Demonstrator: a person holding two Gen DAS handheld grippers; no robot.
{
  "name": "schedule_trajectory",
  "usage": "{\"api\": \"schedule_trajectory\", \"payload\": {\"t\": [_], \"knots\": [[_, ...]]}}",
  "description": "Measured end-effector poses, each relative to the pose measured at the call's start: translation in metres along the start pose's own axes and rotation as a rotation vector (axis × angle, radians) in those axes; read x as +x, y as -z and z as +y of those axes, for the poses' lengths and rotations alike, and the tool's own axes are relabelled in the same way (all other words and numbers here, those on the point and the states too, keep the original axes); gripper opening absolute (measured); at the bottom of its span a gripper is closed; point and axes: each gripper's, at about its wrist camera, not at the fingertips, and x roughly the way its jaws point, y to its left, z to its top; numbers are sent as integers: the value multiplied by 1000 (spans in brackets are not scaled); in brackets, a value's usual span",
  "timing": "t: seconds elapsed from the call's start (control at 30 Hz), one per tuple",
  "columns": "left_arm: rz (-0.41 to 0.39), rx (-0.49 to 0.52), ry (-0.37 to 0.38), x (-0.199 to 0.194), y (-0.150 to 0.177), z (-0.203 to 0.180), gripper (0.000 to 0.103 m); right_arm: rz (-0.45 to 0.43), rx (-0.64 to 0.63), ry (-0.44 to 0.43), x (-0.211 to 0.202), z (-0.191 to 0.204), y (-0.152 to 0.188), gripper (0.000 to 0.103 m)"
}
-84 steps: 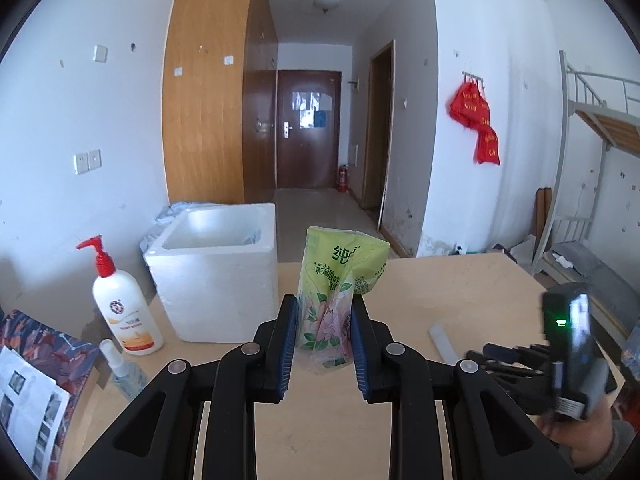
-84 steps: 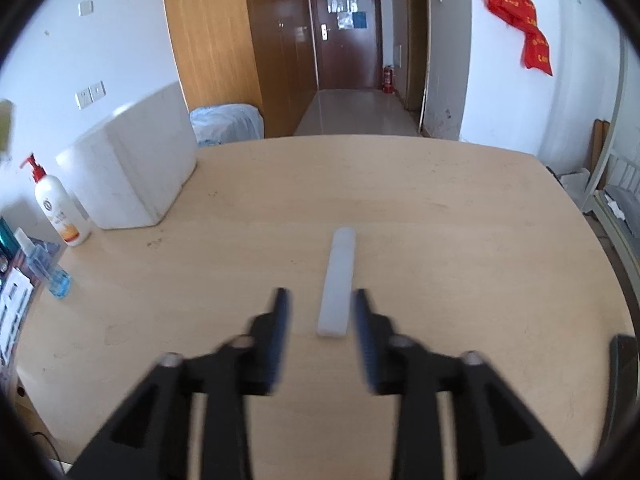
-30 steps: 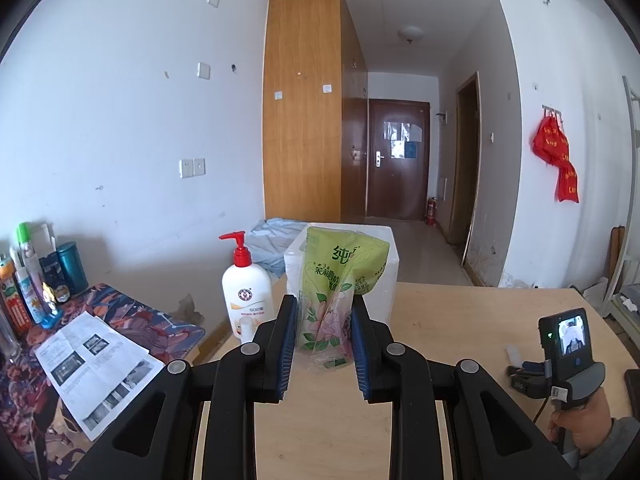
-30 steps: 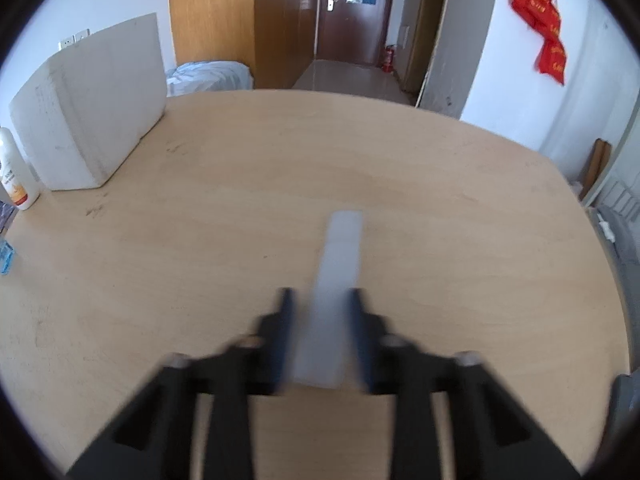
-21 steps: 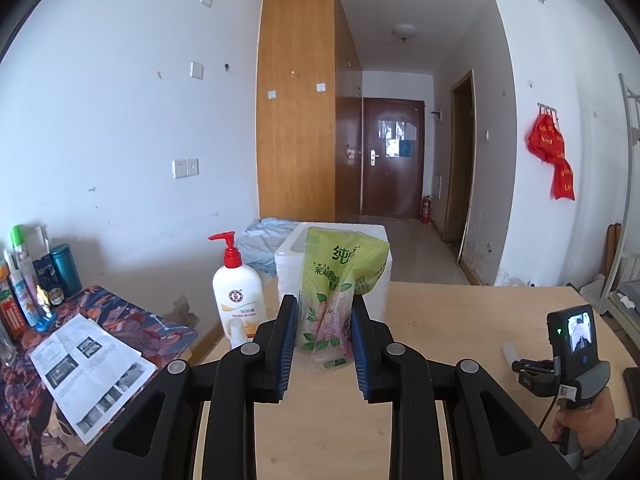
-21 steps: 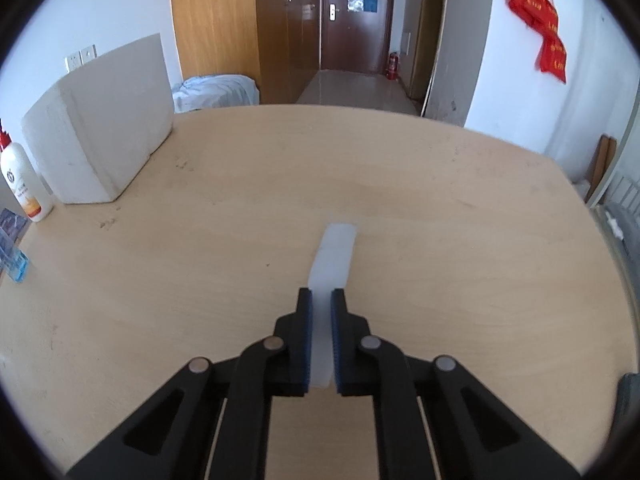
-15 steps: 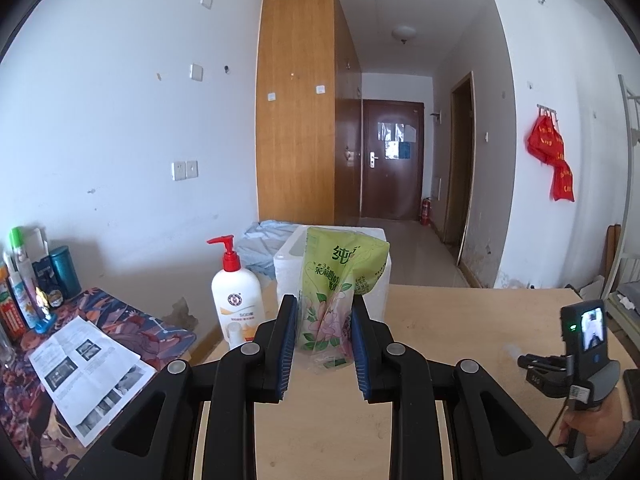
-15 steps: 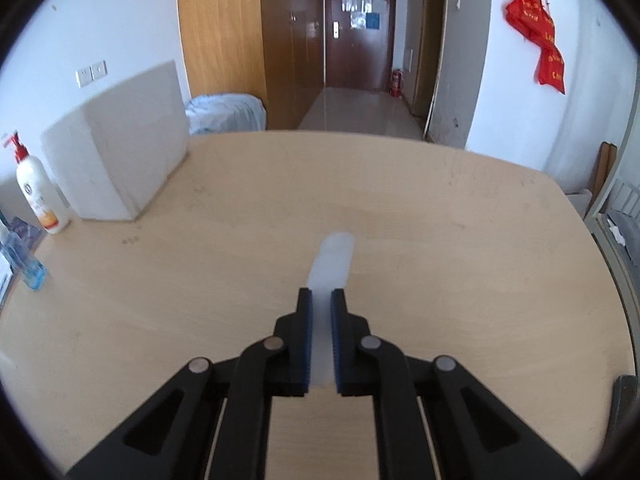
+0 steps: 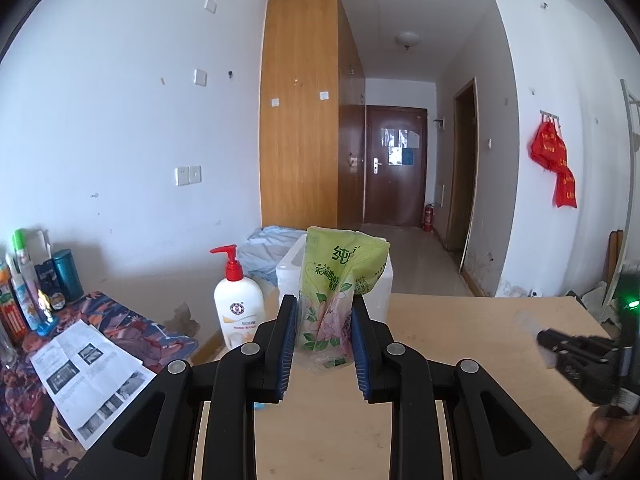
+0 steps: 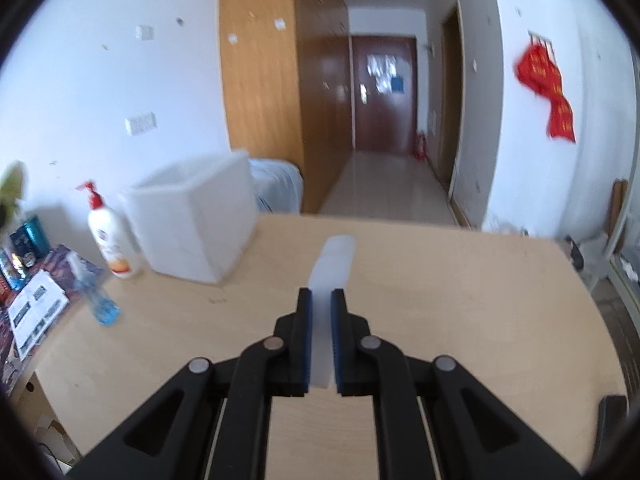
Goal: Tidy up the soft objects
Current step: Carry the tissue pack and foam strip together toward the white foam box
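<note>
My left gripper is shut on a green flowered tissue pack and holds it upright above the wooden table. My right gripper is shut on a pale translucent strip and holds it lifted off the table. The strip sticks out forward past the fingertips. The right gripper also shows blurred at the right edge of the left wrist view. A white foam box stands at the table's left; in the left wrist view it is mostly hidden behind the tissue pack.
A white pump bottle with a red top stands left of the foam box. A small blue spray bottle stands near it. A side surface at the left holds a leaflet and several bottles.
The right gripper closed on the pale strip and lifted it off the table, tilting up. The left gripper still holds the tissue pack and shifted slightly.
</note>
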Motion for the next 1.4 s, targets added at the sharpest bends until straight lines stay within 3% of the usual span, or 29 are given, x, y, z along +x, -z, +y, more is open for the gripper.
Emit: {"api": "schedule_trajectory", "payload": {"t": [0.43, 0.73, 0.93, 1.4], "knots": [[-5, -25, -68, -7, -1, 5, 27, -133, -94, -227, -49, 67, -10, 11], [-14, -42, -119, -15, -1, 17, 27, -162, -159, -330, -56, 103, -14, 11], [-19, -42, -144, -17, -1, 20, 27, -162, -166, -331, -51, 109, -16, 11], [-23, -27, -123, 4, -10, 20, 27, -158, -168, -276, -22, 117, -38, 11]]}}
